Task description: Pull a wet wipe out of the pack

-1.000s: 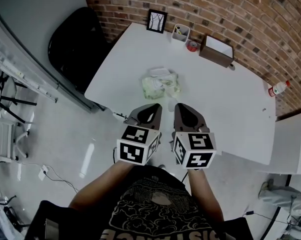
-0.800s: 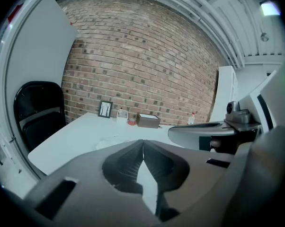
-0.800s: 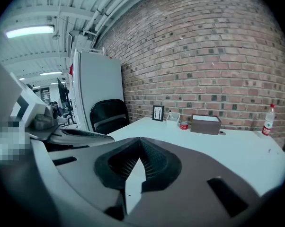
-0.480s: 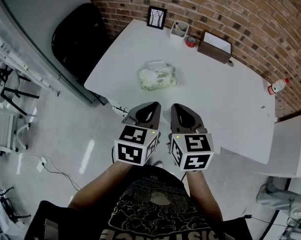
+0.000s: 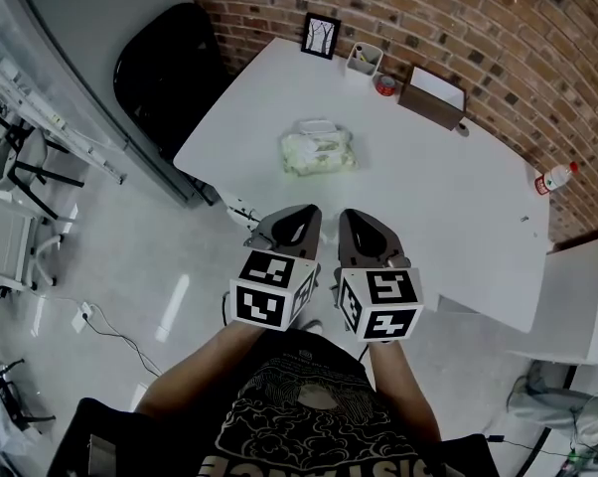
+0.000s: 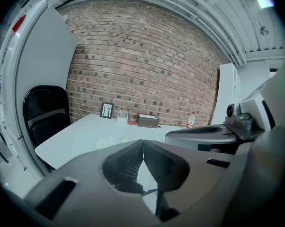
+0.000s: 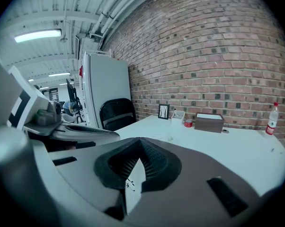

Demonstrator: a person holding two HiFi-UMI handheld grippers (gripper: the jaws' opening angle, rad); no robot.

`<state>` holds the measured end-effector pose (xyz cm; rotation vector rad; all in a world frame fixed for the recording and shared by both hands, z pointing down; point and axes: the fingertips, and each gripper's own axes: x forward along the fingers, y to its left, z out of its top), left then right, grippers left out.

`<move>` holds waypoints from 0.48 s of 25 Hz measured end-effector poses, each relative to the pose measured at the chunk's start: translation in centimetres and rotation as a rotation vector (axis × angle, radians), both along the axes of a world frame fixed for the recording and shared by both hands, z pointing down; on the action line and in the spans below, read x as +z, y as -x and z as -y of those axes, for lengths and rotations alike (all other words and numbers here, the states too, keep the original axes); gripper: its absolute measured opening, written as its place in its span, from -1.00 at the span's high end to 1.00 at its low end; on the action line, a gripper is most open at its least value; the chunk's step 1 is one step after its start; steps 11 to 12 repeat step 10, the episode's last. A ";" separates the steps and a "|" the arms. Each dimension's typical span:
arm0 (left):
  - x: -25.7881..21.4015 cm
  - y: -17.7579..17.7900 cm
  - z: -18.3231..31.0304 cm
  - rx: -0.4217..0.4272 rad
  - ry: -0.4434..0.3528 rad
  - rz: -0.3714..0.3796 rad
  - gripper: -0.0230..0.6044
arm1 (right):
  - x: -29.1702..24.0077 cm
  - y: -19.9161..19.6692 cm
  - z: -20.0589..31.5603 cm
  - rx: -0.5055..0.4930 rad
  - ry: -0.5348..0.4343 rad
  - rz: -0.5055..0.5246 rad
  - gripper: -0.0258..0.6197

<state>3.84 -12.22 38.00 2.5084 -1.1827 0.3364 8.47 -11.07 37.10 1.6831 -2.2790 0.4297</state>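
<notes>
White table (image 5: pixel 448 187) ahead; left tool (image 5: pixel 301 212), right tool (image 5: pixel 352 214) hover closed.

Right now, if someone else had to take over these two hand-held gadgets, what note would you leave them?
Left gripper: jaws shut, nothing between them, held close to the body by the table's near edge.
Right gripper: the same, jaws shut and empty, right beside the left one.
Wet wipe pack: lies on the white table ahead of both grippers, neither touching it.
Done: nothing yet; no pulled wipe is visible.
Left: reach forward to the pack, probably steady it with one gripper, and pull out a wipe with the other.
</notes>
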 end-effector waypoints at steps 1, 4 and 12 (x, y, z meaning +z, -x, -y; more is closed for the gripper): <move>0.0 0.0 0.0 -0.001 -0.001 0.001 0.89 | 0.0 0.0 0.0 -0.001 0.000 0.001 0.87; 0.0 -0.1 0.0 0.001 0.000 0.001 0.89 | 0.0 0.0 0.0 -0.002 0.001 0.002 0.87; -0.1 -0.5 0.1 0.004 -0.003 0.001 0.89 | -0.2 -0.3 0.0 -0.002 -0.003 0.004 0.87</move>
